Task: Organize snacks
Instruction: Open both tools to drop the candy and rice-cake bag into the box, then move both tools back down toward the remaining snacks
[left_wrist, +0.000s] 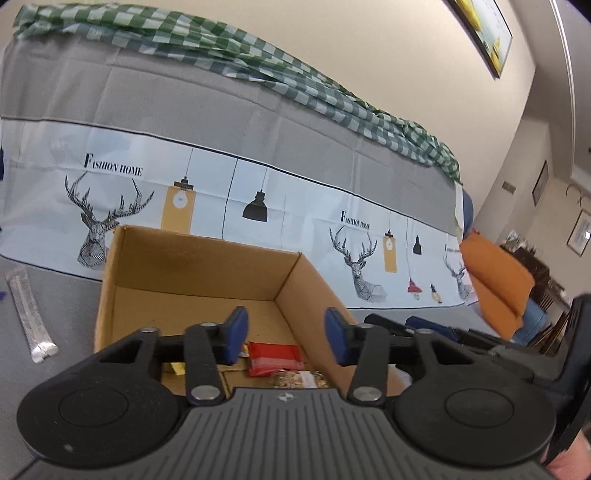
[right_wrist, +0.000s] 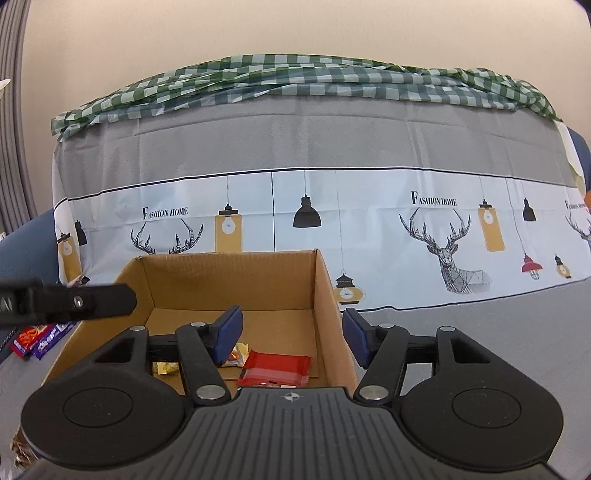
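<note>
An open cardboard box (left_wrist: 199, 266) (right_wrist: 229, 273) stands on the grey sofa seat. Inside it lie a red snack bar (left_wrist: 273, 358) (right_wrist: 277, 371), a yellow wrapped sweet (right_wrist: 166, 366), an orange-and-yellow packet (right_wrist: 236, 355) and a clear bag of nuts (left_wrist: 295, 379). My left gripper (left_wrist: 286, 338) is open and empty above the box's near edge. My right gripper (right_wrist: 291, 339) is open and empty, straddling the box's right wall. The left gripper shows as a black arm (right_wrist: 74, 301) in the right wrist view.
A silver stick pack (left_wrist: 29, 314) lies on the seat left of the box. Purple and orange snack packs (right_wrist: 37, 339) lie beside the box's left side. An orange cushion (left_wrist: 498, 284) is at the right. The printed cover and a green checked cloth (right_wrist: 295, 81) hang on the backrest.
</note>
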